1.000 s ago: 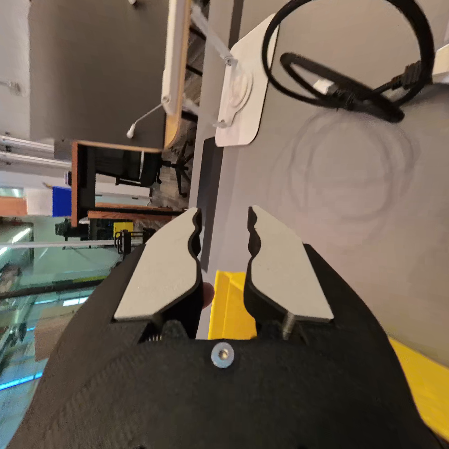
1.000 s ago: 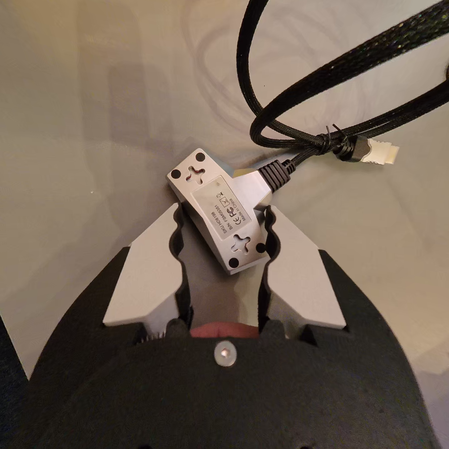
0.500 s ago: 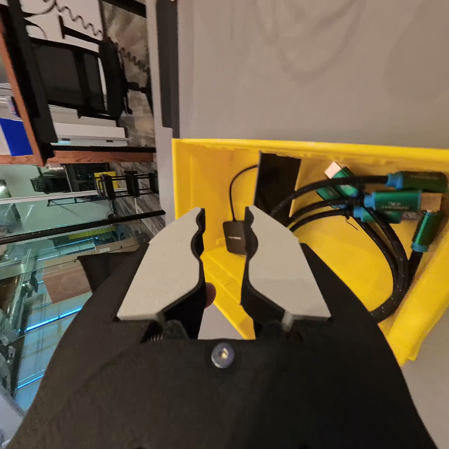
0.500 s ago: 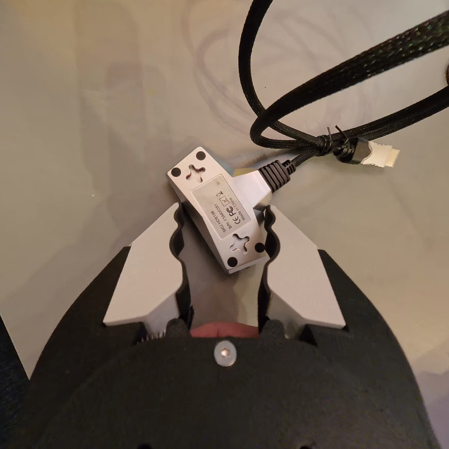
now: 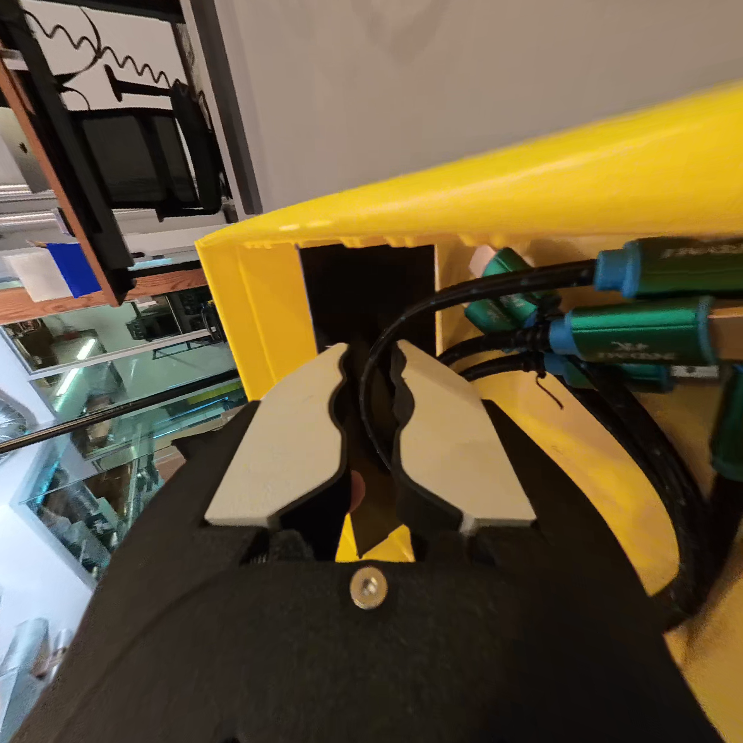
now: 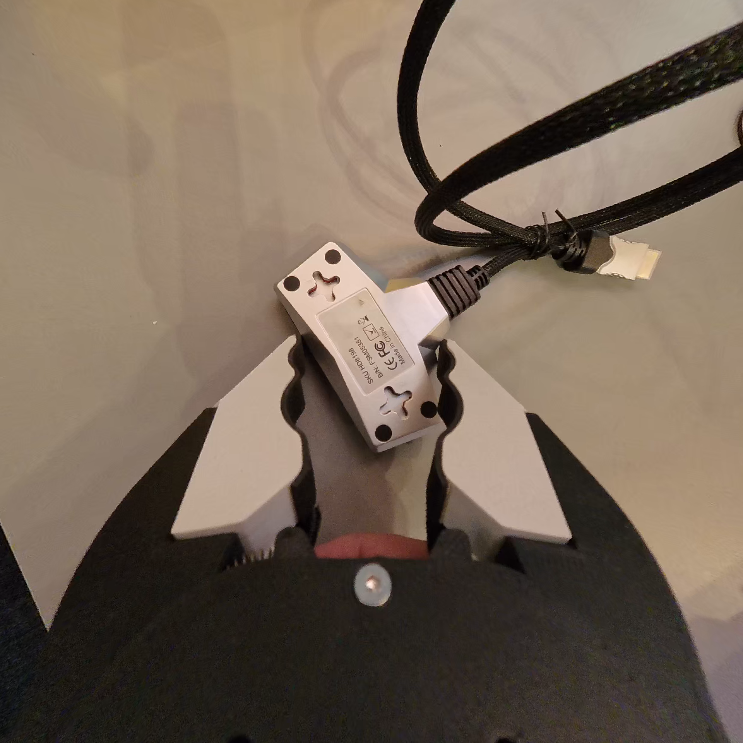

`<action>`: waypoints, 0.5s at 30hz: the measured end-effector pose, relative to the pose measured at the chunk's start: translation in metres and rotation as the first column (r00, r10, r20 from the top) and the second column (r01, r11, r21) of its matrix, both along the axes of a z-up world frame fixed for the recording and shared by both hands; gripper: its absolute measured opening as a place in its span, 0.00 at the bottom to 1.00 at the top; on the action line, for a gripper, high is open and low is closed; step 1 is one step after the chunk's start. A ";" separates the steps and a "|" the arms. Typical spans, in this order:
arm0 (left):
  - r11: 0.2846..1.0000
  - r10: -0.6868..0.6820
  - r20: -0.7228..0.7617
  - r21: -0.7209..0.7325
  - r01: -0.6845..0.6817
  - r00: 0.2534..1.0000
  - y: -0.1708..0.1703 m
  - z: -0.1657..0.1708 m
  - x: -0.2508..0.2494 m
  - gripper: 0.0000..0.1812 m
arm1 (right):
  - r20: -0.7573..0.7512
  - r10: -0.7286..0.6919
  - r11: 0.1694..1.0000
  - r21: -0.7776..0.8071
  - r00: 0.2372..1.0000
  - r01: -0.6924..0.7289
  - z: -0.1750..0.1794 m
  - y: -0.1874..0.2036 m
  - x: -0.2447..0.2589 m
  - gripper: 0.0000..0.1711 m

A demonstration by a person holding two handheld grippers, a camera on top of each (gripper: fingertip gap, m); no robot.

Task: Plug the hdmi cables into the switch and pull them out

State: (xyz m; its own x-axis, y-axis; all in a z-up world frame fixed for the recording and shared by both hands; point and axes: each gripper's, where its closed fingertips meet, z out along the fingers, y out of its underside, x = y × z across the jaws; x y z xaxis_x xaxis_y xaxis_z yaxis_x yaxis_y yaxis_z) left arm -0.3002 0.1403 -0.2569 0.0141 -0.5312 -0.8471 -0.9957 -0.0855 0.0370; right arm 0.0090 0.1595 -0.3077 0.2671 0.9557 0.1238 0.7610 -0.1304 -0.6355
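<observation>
Left gripper (image 5: 372, 358) had pushed deeper into the yellow bin (image 5: 522, 193) since half a second earlier, jaws slightly apart around a thin black cable (image 5: 368, 402), not clamped. Green HDMI plugs (image 5: 627, 333) lay bundled just right of it. Right gripper (image 6: 368, 349) unchanged: jaws pinched on the silver switch (image 6: 362, 349), lying label-up on the grey table (image 6: 161, 161), braided cable (image 6: 522, 161) plugged in.

Office: desk (image 5: 72, 225), chair (image 5: 161, 161), glass partitions (image 5: 132, 386).
</observation>
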 end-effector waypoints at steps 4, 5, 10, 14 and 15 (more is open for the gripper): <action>0.997 -0.010 -0.024 0.075 0.011 1.000 0.004 0.003 0.000 0.05 | 0.000 0.001 1.000 0.001 1.000 -0.001 0.000 0.000 0.000 0.38; 0.995 -0.008 -0.029 0.101 0.011 1.000 0.004 0.008 -0.001 0.05 | 0.000 0.001 1.000 0.001 1.000 -0.001 0.000 0.000 0.000 0.38; 0.979 0.009 -0.023 0.204 -0.004 1.000 0.005 0.037 -0.010 0.04 | 0.001 0.002 1.000 0.001 1.000 -0.002 0.000 0.000 0.000 0.38; 0.960 0.030 0.006 0.279 -0.031 1.000 0.003 0.061 -0.017 0.03 | 0.003 0.001 1.000 0.004 1.000 -0.001 0.000 0.000 0.000 0.38; 0.954 0.035 0.014 0.298 -0.037 0.999 0.003 0.067 -0.019 0.03 | 0.003 0.001 1.000 0.004 1.000 -0.001 0.000 0.000 0.000 0.38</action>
State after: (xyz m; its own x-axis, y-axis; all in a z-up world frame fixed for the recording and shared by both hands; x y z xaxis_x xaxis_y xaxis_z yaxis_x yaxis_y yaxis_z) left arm -0.3195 0.1429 -0.1899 0.0363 -0.2535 -0.9667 -0.9919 -0.1271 -0.0039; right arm 0.0092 0.1595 -0.3076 0.2654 0.9555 0.1285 0.7633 -0.1268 -0.6335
